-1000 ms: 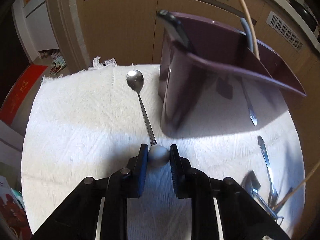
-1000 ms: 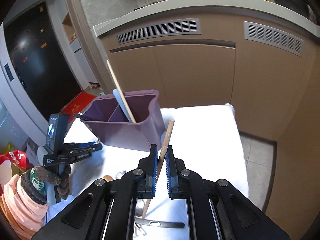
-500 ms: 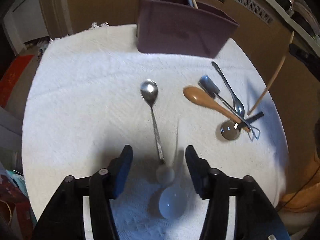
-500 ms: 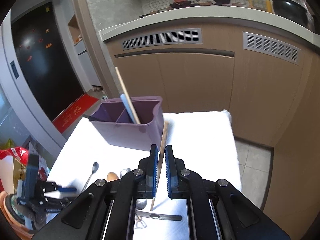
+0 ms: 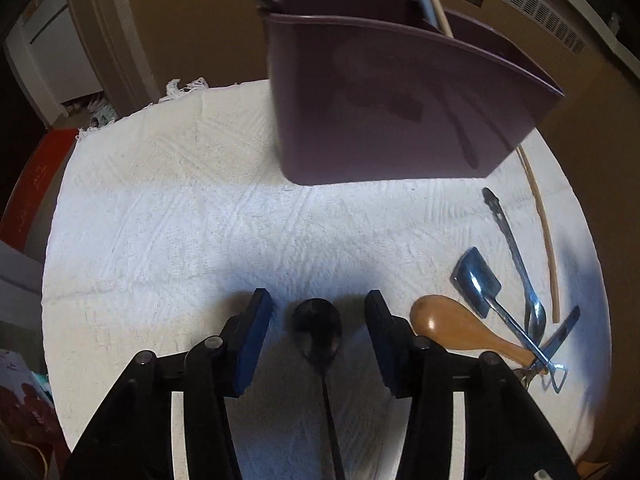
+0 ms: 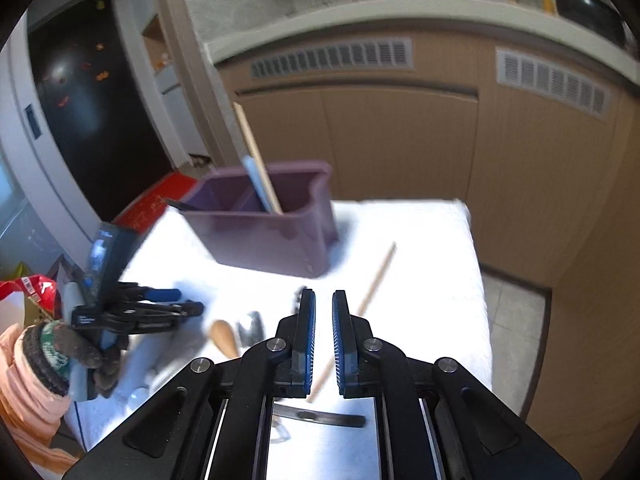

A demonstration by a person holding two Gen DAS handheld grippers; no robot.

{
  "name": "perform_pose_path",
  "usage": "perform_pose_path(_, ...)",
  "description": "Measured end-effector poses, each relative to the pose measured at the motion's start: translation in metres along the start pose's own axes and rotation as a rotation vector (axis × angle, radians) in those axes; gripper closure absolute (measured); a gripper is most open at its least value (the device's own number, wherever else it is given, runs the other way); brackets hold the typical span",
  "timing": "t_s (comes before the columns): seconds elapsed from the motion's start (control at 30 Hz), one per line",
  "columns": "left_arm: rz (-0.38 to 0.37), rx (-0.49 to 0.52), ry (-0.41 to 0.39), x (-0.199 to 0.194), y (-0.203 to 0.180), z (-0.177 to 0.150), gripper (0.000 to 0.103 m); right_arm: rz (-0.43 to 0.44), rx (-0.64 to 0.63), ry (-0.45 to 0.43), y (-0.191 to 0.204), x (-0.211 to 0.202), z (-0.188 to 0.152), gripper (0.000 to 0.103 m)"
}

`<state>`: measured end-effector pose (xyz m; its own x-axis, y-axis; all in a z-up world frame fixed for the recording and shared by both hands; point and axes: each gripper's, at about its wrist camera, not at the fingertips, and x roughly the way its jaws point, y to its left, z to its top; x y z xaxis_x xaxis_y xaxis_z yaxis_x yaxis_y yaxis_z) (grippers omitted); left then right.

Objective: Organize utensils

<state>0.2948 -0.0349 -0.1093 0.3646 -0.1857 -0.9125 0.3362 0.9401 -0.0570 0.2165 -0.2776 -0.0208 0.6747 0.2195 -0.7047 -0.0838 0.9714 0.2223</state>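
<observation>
While jaws close, spoon (image 5: 318, 326) between left hand-held gripper (image 5: 318, 312) pads, untouched.

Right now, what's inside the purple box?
Sticking out of the purple box: a tan stick, a pale blue handle and a dark handle. Their lower ends are hidden by its walls.

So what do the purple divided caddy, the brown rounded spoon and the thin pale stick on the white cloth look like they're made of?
Purple divided caddy: likely moulded plastic, semi-gloss, with thin even walls and soft reflections. Brown rounded spoon: probably varnished wood, warm brown with a small glossy highlight. Thin pale stick: looks like bare wood or bamboo, matte tan with no shine.
</observation>
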Motion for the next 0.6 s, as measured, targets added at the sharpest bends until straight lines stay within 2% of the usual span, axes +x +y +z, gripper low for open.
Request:
perform_pose_path(0.03,0.029,0.036,-0.018,0.0,-0.007,-0.003,0.062,-0.012,0.016,0.02,-0.007,0.009,0.001,0.088)
perform_pose_path(0.1,0.019,0.066,-0.044,-0.003,-0.014,-0.007,0.081,-0.034,0.034,0.057,-0.016,0.029,0.004,0.088)
perform_pose_path(0.23,0.009,0.046,-0.07,-0.006,-0.012,-0.013,0.082,-0.11,0.062,0.114,-0.029,0.078,0.015,0.087)
perform_pose_path(0.4,-0.023,0.021,-0.11,-0.02,-0.001,-0.026,0.082,-0.121,0.198,0.163,-0.044,0.131,0.024,0.086)
perform_pose_path(0.6,-0.055,-0.027,-0.212,-0.064,0.01,-0.031,0.082,-0.212,0.158,0.146,-0.032,0.159,0.027,0.066)
